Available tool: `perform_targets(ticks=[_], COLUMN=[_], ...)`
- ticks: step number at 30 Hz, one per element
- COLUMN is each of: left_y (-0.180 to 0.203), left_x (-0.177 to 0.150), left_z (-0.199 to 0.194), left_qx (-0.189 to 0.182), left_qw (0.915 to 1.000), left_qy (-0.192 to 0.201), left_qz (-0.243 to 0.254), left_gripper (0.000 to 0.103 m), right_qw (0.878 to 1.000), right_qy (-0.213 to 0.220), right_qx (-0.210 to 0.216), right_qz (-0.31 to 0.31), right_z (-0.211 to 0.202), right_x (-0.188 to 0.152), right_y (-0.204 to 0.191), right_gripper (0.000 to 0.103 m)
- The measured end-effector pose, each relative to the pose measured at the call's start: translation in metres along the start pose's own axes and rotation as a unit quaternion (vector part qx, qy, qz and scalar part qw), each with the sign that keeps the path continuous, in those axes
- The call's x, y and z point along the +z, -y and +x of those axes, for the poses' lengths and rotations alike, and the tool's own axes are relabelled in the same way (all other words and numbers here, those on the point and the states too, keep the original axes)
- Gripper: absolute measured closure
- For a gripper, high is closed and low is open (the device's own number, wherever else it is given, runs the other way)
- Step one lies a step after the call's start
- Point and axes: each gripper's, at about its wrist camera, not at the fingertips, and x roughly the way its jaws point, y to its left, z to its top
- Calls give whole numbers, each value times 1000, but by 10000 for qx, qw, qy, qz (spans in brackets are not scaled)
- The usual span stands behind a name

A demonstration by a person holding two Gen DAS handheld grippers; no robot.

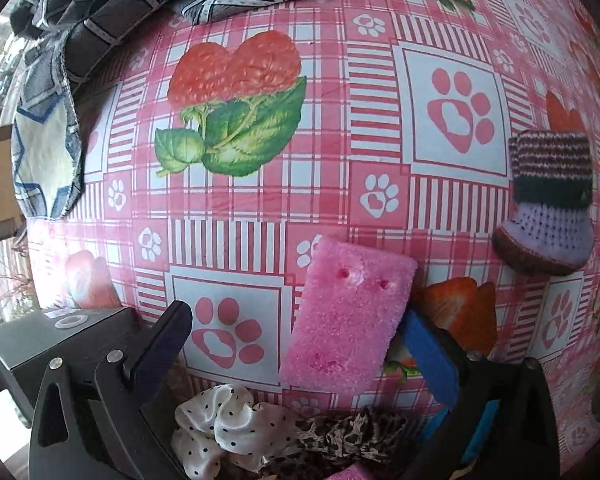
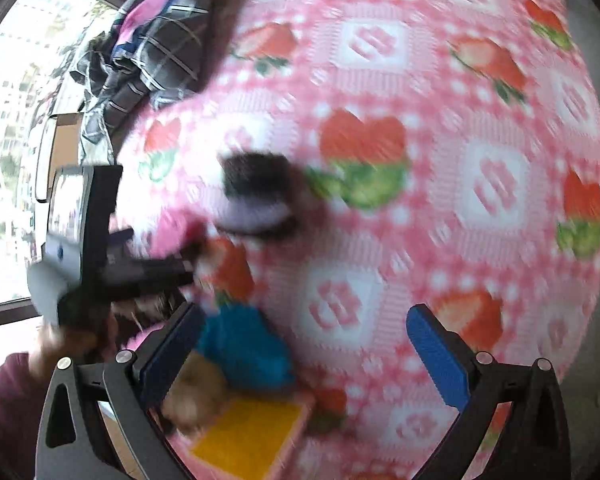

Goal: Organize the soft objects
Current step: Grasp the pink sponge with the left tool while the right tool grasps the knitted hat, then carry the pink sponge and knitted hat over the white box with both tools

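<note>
A crumpled grey plaid cloth (image 1: 112, 12) is heaped at the far left corner of the glossy pink strawberry-and-paw tablecloth (image 1: 380, 120), well apart from the left gripper (image 1: 300, 332). Its jaws are spread wide, and a porous pink sponge (image 1: 350, 316) lies flat between them, touching neither finger as far as shows. A striped knitted bootie (image 1: 550, 204) stands upright to the right. Closest to the camera lie a satin polka-dot scrunchie (image 1: 224, 424) and a leopard-print scrunchie (image 1: 348, 434). The right wrist view is motion-blurred: the right gripper (image 2: 304, 344) gapes empty above the cloth, with a yellow-faced sponge (image 2: 252, 436) and a teal soft item (image 2: 248, 344) beside its left finger.
</note>
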Motion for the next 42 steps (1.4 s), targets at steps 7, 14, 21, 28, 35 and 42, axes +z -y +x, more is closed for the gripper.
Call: perform_targets(ticks=[7, 14, 21, 28, 35, 42], left_y=[-20, -31, -28, -18, -15, -24], left_x=[-8, -7, -2, -2, -4, -24], left_z=[9, 19, 23, 17, -9, -67], left_qx=[-459, -639, -636, -637, -771, -761], left_qw=[9982, 9966, 9965, 9968, 9961, 9914], left_qy=[25, -66, -39, -47, 204, 966], left_qz=[-379, -522, -536, -485, -387, -453], left_gripper=[0, 0, 0, 12, 57, 57], right_qw=[9998, 9952, 9917, 9921, 9930, 9976], right_qy=[111, 9, -18, -134, 139, 386], right_qx=[-73, -806, -1135, -1139, -997, -535], right_qz=[-143, -548, -605, -502, -625, -216], right_z=[44, 92, 103, 107, 88, 38], right_x=[46, 63, 64, 60, 46, 14], right_y=[-21, -34, -42, -45, -38, -10], right_gripper=[0, 0, 0, 12, 57, 57])
